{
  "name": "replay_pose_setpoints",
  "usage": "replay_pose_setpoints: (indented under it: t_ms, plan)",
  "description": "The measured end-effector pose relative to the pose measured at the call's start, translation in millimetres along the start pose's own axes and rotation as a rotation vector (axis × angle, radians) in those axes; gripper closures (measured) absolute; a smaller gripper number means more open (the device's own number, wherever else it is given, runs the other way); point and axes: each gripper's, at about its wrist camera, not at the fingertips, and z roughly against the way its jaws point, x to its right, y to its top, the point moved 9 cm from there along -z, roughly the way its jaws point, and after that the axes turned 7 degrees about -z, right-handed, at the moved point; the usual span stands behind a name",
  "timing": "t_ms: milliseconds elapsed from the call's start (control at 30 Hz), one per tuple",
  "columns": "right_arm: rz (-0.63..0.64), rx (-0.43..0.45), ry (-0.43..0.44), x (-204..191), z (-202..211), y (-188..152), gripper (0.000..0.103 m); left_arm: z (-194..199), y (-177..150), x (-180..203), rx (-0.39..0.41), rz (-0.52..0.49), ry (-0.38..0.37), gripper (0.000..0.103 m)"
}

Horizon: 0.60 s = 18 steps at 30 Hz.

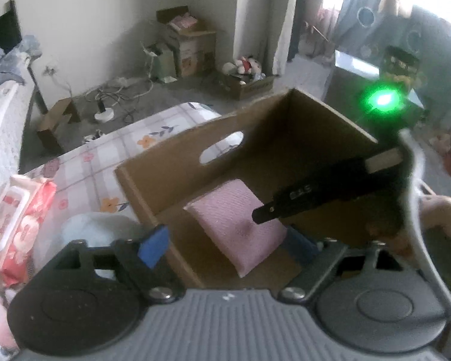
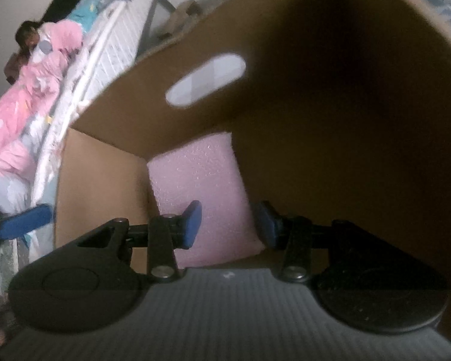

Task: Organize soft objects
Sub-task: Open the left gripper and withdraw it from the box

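One pink cushion (image 1: 239, 224) is seen lying on the floor of one cardboard box (image 1: 165, 168). Both grippers, left (image 1: 227, 245) and right (image 2: 230, 224), are held apart above it, gripping nothing.

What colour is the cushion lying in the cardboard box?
Pale pink, with a fine textured weave. The cushion shows best in the left wrist view, lying on the floor of the cardboard box.

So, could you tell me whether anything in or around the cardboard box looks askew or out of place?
Only the pink pad stands out: it lies crooked in the cardboard box, angled to the walls rather than square. No damage or spills show, though both views are blurred.
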Motion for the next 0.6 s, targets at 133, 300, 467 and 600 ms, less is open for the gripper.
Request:
replay_pose_setpoints:
  t_ms: [133, 300, 467, 600]
  plan:
    - [-0.007, -0.005, 0.021, -11, -16, -4, 0.064, 25, -10, -8, 0.037, 0.017, -0.003, 0.014]
    - [-0.001, 0.015, 0.03, -26, -29, -1, 0.065, 47, -28, -23, 0.054, 0.062, 0.017, 0.012]
    - [0.05, 0.016, 0.049, -43, -36, -7, 0.064, 59, -54, -33, 0.044, 0.116, 0.019, 0.012]
    - [0.152, 0.047, -0.002, -61, -32, -8, 0.059, 66, -71, -37, 0.038, 0.126, 0.059, 0.012]
